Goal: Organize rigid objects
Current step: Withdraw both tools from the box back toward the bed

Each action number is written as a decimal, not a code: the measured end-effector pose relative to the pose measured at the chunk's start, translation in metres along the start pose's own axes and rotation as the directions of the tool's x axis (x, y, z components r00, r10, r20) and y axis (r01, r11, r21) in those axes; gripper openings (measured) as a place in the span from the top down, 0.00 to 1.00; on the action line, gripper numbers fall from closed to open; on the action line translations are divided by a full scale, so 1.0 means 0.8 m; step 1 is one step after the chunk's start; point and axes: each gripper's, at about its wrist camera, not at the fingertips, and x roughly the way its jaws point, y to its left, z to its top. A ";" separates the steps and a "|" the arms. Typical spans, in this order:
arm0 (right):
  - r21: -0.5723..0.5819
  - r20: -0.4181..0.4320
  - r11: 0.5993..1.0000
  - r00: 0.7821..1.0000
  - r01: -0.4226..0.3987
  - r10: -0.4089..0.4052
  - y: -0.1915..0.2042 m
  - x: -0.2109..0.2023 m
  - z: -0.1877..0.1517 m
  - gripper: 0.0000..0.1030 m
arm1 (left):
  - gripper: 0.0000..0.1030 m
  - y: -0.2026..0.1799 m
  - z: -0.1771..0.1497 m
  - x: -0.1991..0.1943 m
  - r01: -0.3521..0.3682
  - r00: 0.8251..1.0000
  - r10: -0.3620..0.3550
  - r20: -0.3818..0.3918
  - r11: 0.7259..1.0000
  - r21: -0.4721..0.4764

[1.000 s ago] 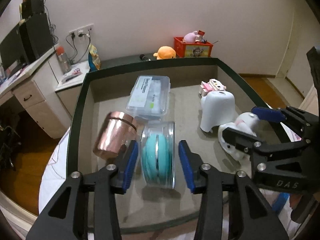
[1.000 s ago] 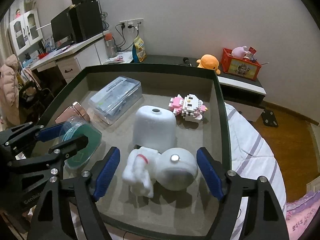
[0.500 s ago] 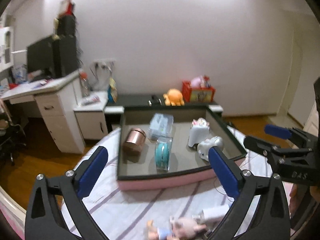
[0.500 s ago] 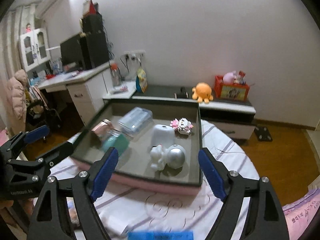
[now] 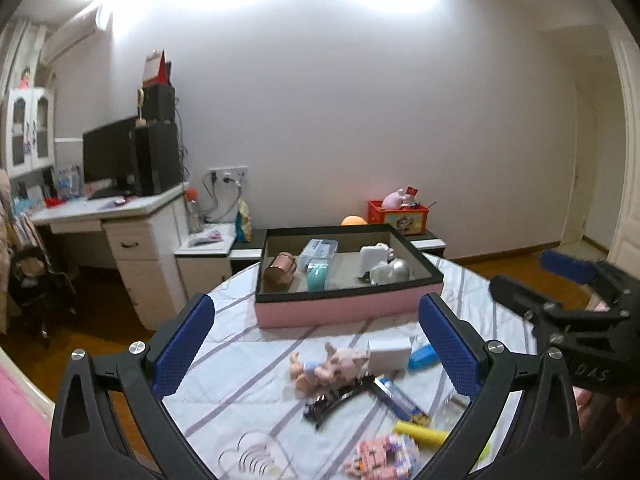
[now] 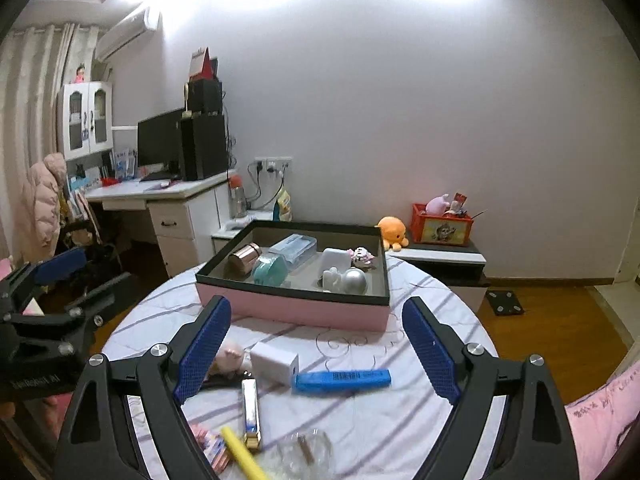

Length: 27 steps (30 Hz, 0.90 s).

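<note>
A pink tray (image 5: 348, 312) with a black rim stands at the far side of the round striped table (image 6: 420, 360). In it lie a copper cup (image 5: 280, 272), a teal spool in a clear case (image 5: 318, 276), a clear box (image 6: 294, 248), a white dome (image 6: 335, 259) and a white-and-silver figure (image 6: 348, 280). My left gripper (image 5: 314, 300) hangs open and empty above the near side of the table. My right gripper (image 6: 317, 304) is open beside it, also empty. Below them lie a white box (image 6: 276, 362), a blue marker (image 6: 342, 378) and a pig doll (image 5: 332, 364).
More loose items lie near the table's front: a yellow stick (image 6: 240, 454), a pink block toy (image 5: 384, 454), a black clip (image 5: 340, 398) and a silver bar (image 6: 251, 412). A white desk (image 6: 168, 200) stands at the left. Behind the tray a low cabinet holds a red crate (image 6: 442, 226).
Both grippers have pulled back and up from the tray. The left one let go of the teal spool and opened wide. The white-and-silver figure stays in the tray.
</note>
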 end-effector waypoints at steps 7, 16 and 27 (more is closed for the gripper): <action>0.009 0.049 0.998 0.997 0.057 -0.057 0.004 -0.042 -0.028 0.14 | 0.00 -0.018 -0.027 -0.032 0.033 0.999 -0.032 -0.018 0.999 0.039; 0.025 0.020 0.997 0.998 0.067 -0.067 -0.004 -0.055 -0.048 0.14 | 0.00 -0.013 -0.046 -0.033 0.028 0.998 -0.027 -0.060 0.999 0.020; 0.042 -0.089 0.995 0.992 0.094 -0.090 -0.020 -0.030 -0.090 0.14 | 0.00 -0.036 -0.108 0.010 0.066 0.975 -0.056 -0.215 0.997 0.038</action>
